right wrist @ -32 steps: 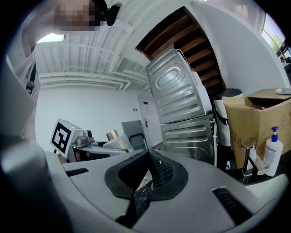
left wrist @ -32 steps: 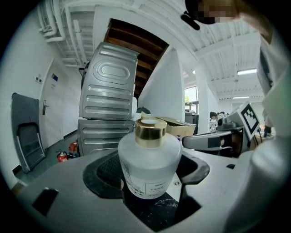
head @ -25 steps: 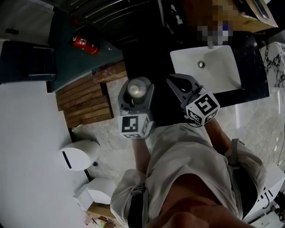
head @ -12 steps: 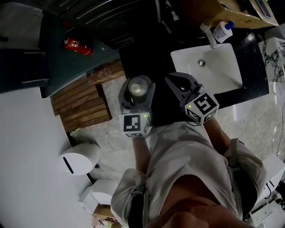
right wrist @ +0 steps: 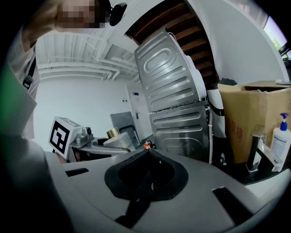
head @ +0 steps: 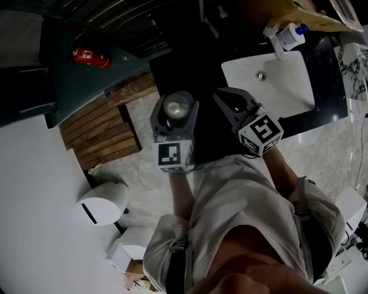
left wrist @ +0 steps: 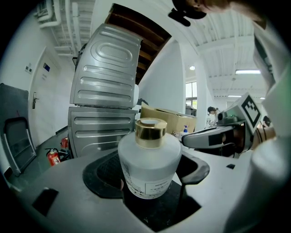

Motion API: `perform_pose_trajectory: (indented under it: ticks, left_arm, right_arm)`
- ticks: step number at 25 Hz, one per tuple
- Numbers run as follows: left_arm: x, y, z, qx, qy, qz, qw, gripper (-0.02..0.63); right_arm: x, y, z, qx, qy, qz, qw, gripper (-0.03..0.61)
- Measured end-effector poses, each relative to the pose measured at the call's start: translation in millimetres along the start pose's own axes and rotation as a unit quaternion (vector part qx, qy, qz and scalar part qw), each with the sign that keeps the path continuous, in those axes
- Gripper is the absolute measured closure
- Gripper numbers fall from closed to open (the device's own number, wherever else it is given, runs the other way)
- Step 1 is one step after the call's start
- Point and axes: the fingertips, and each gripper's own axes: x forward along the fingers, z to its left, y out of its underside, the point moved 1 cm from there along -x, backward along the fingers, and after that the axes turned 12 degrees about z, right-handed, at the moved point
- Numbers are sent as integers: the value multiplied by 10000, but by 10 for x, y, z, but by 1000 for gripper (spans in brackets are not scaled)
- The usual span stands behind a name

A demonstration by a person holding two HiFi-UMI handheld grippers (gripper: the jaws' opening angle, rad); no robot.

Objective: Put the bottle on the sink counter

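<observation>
A squat frosted white bottle point(left wrist: 149, 164) with a gold cap point(left wrist: 151, 132) stands upright between my left gripper's jaws, and my left gripper point(head: 175, 112) is shut on it. In the head view the bottle point(head: 176, 108) is held in the air left of the dark sink counter point(head: 328, 69). My right gripper point(head: 234, 105) is beside it, nearer the white basin point(head: 282, 83); its jaws meet with nothing in them point(right wrist: 146, 175). The bottle point(right wrist: 116, 140) also shows at the left in the right gripper view.
A faucet point(head: 271, 40) and a pump bottle point(head: 290, 34) stand at the basin's far side by a cardboard box point(head: 302, 14). A red fire extinguisher point(head: 89, 56) lies on the floor. Wooden slats point(head: 103, 123) and a white bin point(head: 103, 201) are to the left.
Both grippers have shifted slightly up the head view, the bottle still held. The view has tilted, so the basin, faucet and pump bottle now show more fully.
</observation>
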Motion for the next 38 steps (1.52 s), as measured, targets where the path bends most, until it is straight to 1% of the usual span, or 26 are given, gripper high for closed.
perform_pose_trajectory:
  ticks: [7,18,24,30,38]
  left_arm:
    - [182,57,126,30,34,95,9999,285]
    - [444,125,219,92,130,113,9998,285]
    - [592,182,276,-4,155,122,9998,285]
    - [721,264,377,20,144,128,9998,285]
    - [896,423,498,-1,118,236,9997,285]
  right_arm:
    - [172,29,-79,60,31,73,10000,581]
    - [428,148,-200,102,109,173,9997,581]
    - [563,223,-288,177,145,209,9995,581]
    - [686,259,-342,180,184,250,9994,581]
    - [850,340,-392,210,230,315,9990,581]
